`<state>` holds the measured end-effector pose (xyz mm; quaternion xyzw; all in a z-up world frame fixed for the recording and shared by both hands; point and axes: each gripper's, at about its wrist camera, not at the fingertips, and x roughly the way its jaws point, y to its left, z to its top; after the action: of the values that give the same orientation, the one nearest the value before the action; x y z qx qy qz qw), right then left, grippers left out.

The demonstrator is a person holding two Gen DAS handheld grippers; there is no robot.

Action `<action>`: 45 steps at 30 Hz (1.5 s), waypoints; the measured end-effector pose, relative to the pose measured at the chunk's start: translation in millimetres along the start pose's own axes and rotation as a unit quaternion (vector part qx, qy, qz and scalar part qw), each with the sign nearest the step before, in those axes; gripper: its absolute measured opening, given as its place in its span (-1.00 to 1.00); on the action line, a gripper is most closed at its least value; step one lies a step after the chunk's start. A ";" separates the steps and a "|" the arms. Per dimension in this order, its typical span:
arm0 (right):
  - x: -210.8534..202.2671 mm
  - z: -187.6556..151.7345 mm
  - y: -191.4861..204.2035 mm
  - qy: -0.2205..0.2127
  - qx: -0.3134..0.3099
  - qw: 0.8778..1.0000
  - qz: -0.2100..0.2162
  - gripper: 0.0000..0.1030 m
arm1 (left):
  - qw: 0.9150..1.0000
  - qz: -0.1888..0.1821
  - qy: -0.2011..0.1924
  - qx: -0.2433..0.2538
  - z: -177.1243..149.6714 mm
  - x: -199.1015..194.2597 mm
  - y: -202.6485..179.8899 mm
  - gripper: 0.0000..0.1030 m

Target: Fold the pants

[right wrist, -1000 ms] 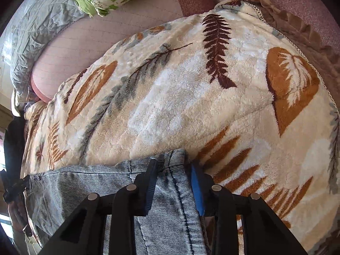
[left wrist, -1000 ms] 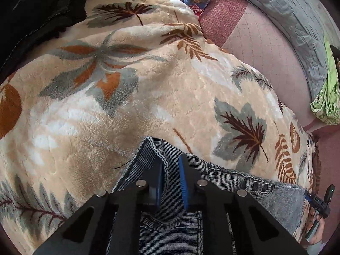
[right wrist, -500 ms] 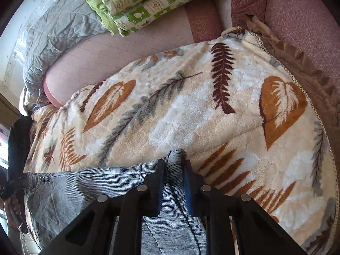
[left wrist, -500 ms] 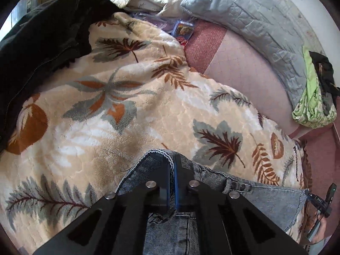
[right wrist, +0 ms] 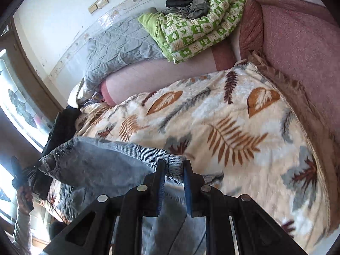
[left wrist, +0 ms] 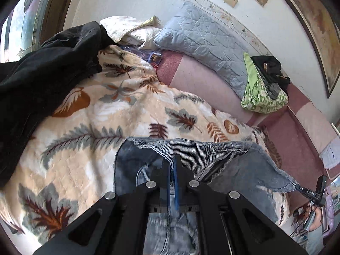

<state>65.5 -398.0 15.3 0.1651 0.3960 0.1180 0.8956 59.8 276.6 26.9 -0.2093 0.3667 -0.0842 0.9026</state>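
Blue-grey denim pants hang stretched between both grippers above a leaf-patterned blanket. My left gripper is shut on one end of the ribbed waistband, its blue pads pinching the cloth. My right gripper is shut on the other end of the waistband. In the left wrist view the right gripper shows at the far right, holding the pants' far corner. In the right wrist view the left gripper and a hand show at the far left. The pants' legs drop out of view below.
A black jacket lies on the blanket's left side. A grey quilted pillow and a green patterned quilt with dark clothes on it rest along the wall. A pink mattress lies beyond the blanket.
Both grippers closed on the waistband ends and rose away from the blanket, lifting the pants with them. The view now takes in the wall and pillows.
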 end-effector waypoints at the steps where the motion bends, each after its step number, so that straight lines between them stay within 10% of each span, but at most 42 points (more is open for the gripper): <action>1: -1.7 -23.7 -2.3 0.015 0.002 1.000 0.001 -0.66 | 1.000 0.001 0.018 0.002 -15.0 -1.2 6.7 -0.94; 6: 41.6 -120.8 -31.6 0.170 0.060 0.984 -0.006 -0.38 | 0.992 0.061 0.107 -0.001 -69.4 5.9 43.3 -0.80; 12: 10.9 -142.1 -77.8 0.091 0.281 0.954 0.045 0.54 | 0.994 0.098 0.036 0.002 -54.3 -32.2 42.2 -0.52; 16: 0.9 -154.9 -80.1 0.042 0.346 0.936 0.046 0.56 | 0.996 0.083 0.009 0.021 -43.6 -29.9 13.9 0.02; 24: -6.4 -157.8 -72.2 0.018 0.463 0.873 0.153 0.56 | 0.994 0.043 0.002 0.102 -51.8 6.4 -61.2 0.02; 29: 37.7 -189.8 -56.7 0.045 0.506 0.843 0.175 0.56 | 0.989 0.030 0.012 0.145 -60.6 31.8 -95.9 0.02; 37: 59.2 -197.5 -64.7 -0.046 0.582 0.794 0.170 0.56 | 0.986 0.042 0.020 0.163 -68.3 55.1 -108.4 0.02; 40: 65.9 -179.8 -63.7 -0.026 0.542 0.827 0.146 0.31 | 0.984 0.056 0.036 0.163 -71.5 71.6 -104.3 0.02; 42: 56.4 -157.1 -57.6 -0.031 0.479 0.872 0.099 -0.44 | 0.982 0.073 0.048 0.168 -74.7 83.5 -101.4 0.02; 45: 31.9 -115.8 -48.4 -0.048 0.371 0.927 0.039 -0.63 | 0.980 0.086 0.063 0.168 -79.6 97.0 -98.3 0.02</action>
<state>3.7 -408.0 -98.1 0.5061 0.3616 -0.0100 0.7830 74.1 133.6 -41.9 -0.0168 0.4204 -0.0792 0.9037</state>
